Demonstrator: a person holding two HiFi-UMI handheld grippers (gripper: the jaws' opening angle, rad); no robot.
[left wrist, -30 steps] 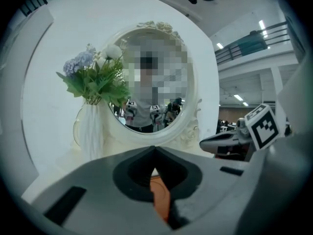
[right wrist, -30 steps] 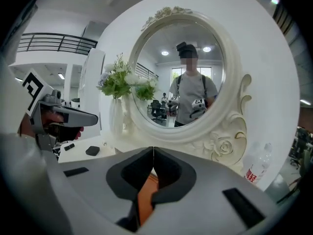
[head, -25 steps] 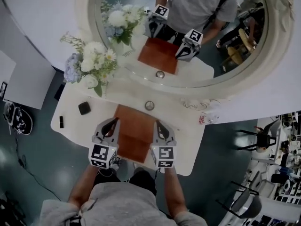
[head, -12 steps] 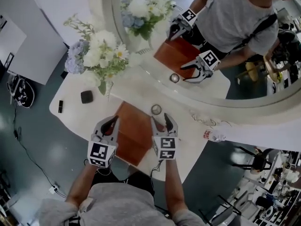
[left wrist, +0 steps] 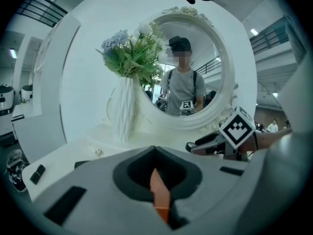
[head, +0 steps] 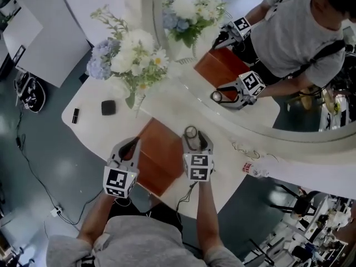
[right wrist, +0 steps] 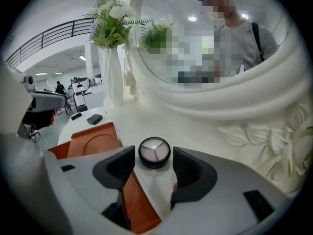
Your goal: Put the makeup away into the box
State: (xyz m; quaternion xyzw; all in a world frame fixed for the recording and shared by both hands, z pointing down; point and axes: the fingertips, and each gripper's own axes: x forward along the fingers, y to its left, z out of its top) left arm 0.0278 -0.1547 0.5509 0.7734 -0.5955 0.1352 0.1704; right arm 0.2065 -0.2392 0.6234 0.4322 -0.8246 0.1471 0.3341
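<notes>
A round makeup compact (head: 191,132) with a clear lid lies on the white vanity table (head: 167,113), just right of the open orange-brown box (head: 158,160). My right gripper (head: 196,142) is at it. In the right gripper view the compact (right wrist: 154,152) sits between the fingertips of that gripper (right wrist: 154,159). Its jaws have just been opening, and a thin gap shows on each side of the compact. My left gripper (head: 131,147) hovers over the box's left edge. Its jaws (left wrist: 155,152) meet, and only an orange sliver of the box (left wrist: 159,195) shows through.
A black square compact (head: 108,107) and a small black stick (head: 75,115) lie at the table's left end. A white vase of flowers (head: 133,93) stands behind the box, before the round mirror (head: 267,110). The table's front edge is under my wrists.
My right gripper has moved forward to the round compact, and its jaws have gone from shut to spread around it. The left gripper has sunk a little over the box edge.
</notes>
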